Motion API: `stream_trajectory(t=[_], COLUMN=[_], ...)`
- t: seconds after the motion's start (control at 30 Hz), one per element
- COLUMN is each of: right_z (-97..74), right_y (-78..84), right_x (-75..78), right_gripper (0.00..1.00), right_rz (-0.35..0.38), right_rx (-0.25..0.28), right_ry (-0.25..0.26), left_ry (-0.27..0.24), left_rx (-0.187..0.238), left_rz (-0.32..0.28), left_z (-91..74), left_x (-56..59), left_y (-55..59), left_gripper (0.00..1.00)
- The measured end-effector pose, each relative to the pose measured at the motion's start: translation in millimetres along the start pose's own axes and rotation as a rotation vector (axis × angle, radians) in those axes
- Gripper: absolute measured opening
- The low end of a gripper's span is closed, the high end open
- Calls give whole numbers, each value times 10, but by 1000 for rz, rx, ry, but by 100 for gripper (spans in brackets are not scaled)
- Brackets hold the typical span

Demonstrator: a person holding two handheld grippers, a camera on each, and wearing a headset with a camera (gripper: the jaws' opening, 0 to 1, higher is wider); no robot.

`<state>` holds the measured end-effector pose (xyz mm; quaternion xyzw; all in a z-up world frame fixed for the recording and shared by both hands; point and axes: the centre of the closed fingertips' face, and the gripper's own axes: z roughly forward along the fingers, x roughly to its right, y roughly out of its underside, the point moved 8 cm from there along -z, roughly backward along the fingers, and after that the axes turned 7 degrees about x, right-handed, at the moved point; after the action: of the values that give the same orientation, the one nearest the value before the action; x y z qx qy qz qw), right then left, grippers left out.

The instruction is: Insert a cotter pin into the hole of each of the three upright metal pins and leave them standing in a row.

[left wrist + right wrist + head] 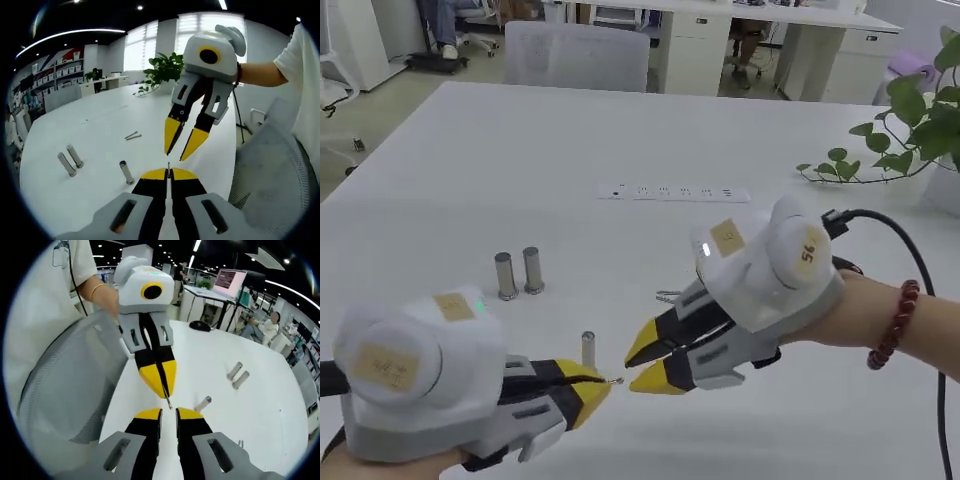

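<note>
A thin cotter pin (617, 381) juts from the yellow tips of the left gripper (600, 386), whose jaws are pressed together on it, low over the white counter (620, 140). In the left gripper view the cotter pin (168, 166) shows as a short sliver above the closed tips. In the right gripper view it (168, 402) points out of the left gripper (161, 390) toward the camera.

Facing it at 3 o'clock, the right gripper (635, 367) hangs with its jaws spread. Its tips are just beside the cotter pin and do not touch it. The left gripper view shows the right gripper (182, 145) coming in from 12 o'clock, angled down, a person's hand behind it.

One metal pin (588, 349) stands upright just behind the left gripper's tips. At 10 o'clock from it, two more metal pins (532, 270) stand upright side by side, near each other, apart from the first.

Spare cotter pins (667, 297) lie flat on the counter at 3 o'clock from that pair.

Farther out at 12 o'clock lies a white power strip (672, 193). A leafy plant (910, 120) sits at 2 o'clock near the counter's edge. A black cable (920, 270) runs from the right gripper, and a red bead bracelet (895, 325) circles the wrist behind it.
</note>
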<state>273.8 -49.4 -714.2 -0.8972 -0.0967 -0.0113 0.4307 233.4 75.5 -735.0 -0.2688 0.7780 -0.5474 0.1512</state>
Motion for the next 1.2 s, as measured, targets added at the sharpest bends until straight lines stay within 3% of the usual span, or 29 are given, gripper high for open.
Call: stream_trajectory(t=[0.5,1.2], right_z=[16,64], right_y=[82,92], right_x=[-105,-224], right_gripper=[12,6], right_rz=[38,41], right_rx=[-6,-6], right_ry=[-66,-140], left_ry=[111,197], left_rx=[-38,-28], left_rz=[113,154], left_z=[19,21], left_x=[118,231], left_y=[-12,-30], left_gripper=[0,0])
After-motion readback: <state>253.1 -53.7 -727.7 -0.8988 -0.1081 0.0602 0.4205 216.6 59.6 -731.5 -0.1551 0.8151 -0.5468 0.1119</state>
